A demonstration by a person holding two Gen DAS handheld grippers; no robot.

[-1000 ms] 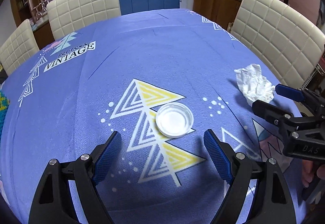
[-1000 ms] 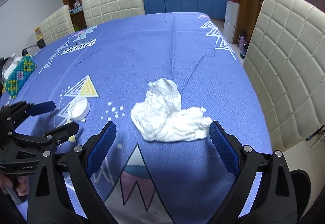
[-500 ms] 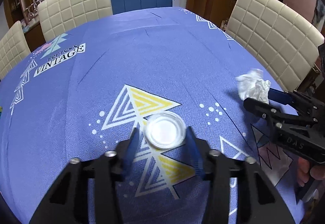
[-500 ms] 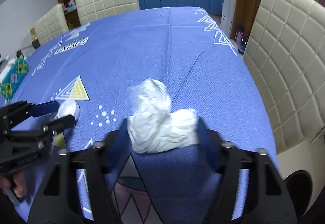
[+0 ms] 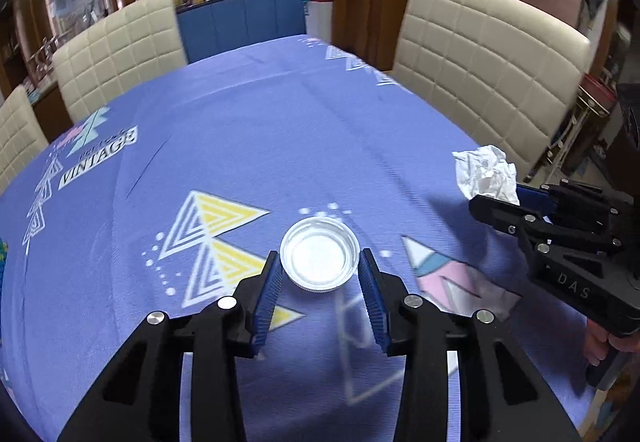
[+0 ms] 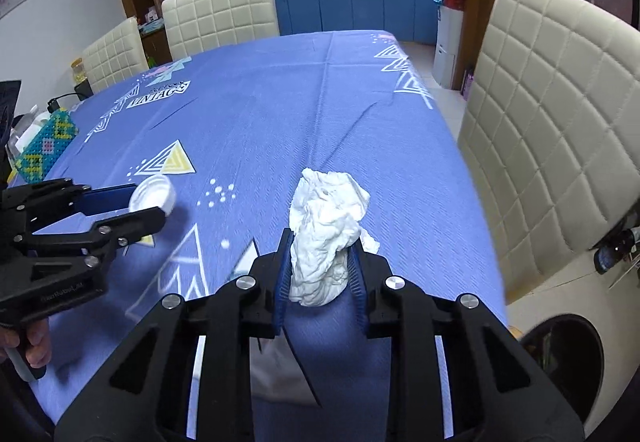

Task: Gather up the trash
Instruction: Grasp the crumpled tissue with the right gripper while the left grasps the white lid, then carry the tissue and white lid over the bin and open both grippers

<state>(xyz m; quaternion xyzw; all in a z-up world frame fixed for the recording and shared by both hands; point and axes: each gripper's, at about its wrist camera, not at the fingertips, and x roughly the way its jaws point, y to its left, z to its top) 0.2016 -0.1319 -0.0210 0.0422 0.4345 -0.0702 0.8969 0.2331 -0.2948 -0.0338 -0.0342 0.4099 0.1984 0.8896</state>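
Observation:
A round clear plastic lid [image 5: 319,260] sits between the blue pads of my left gripper [image 5: 318,257], which is shut on its rim and holds it just above the blue tablecloth [image 5: 260,129]. A crumpled white tissue [image 6: 324,238] is squeezed upright between the pads of my right gripper [image 6: 324,236], whose jaws are closing tight on it. The right wrist view shows the lid [image 6: 152,195] in the left gripper [image 6: 147,205] at the left. The left wrist view shows the tissue [image 5: 486,173] in the right gripper [image 5: 498,197] at the right.
Cream quilted chairs [image 5: 488,81] [image 6: 220,13] stand around the table. A beaded patterned box [image 6: 48,145] lies at the table's left edge. A dark round container [image 6: 568,354] sits on the floor past the right edge. A hand [image 6: 32,346] holds the left gripper's handle.
Both grippers went from wide open to shut, the left on the lid and the right on the tissue. Both have since lifted their objects off the cloth.

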